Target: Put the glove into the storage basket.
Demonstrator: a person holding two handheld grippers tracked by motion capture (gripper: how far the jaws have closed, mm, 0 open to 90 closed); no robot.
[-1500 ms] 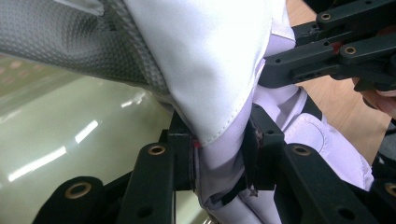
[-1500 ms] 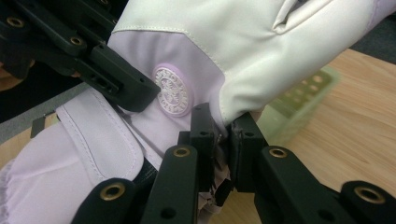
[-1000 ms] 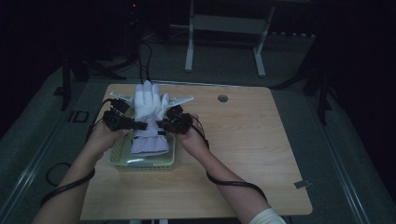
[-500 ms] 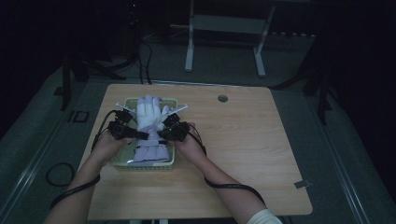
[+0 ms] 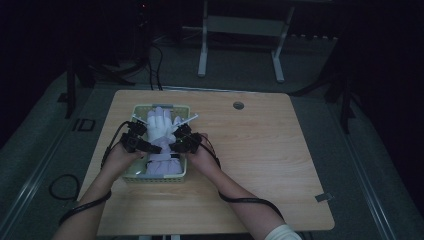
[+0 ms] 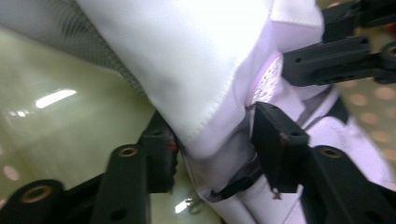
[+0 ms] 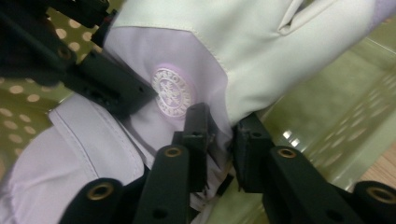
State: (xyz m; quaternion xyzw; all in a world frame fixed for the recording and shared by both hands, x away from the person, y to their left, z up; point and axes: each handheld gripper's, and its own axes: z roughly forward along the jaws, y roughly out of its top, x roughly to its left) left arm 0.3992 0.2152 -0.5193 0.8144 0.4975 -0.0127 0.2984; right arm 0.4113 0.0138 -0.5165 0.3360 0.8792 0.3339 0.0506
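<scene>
A white and lavender glove [image 5: 161, 129] lies in a yellow-green basket [image 5: 131, 113] on the wooden table [image 5: 270, 165], fingers pointing away. My left gripper [image 5: 151, 148] is at the glove's left side and my right gripper [image 5: 173, 148] at its right side, near the cuff. In the left gripper view the jaws [image 6: 217, 149] have just been opening, with the glove's hem [image 6: 187, 60] loose between them. In the right gripper view the jaws [image 7: 220, 140] have also just been opening, a fold of the glove [image 7: 261, 51] still between them beside a round embroidered badge [image 7: 173, 92].
The basket's floor and low walls surround both grippers closely. A round cable hole [image 5: 238, 105] sits at the table's far edge. A metal stand [image 5: 240, 30] is behind the table, and cables [image 5: 60, 185] lie on the floor at the left.
Both hands have lowered the glove from above the basket down into it. The glove now lies flatter, fingers toward the basket's far end.
</scene>
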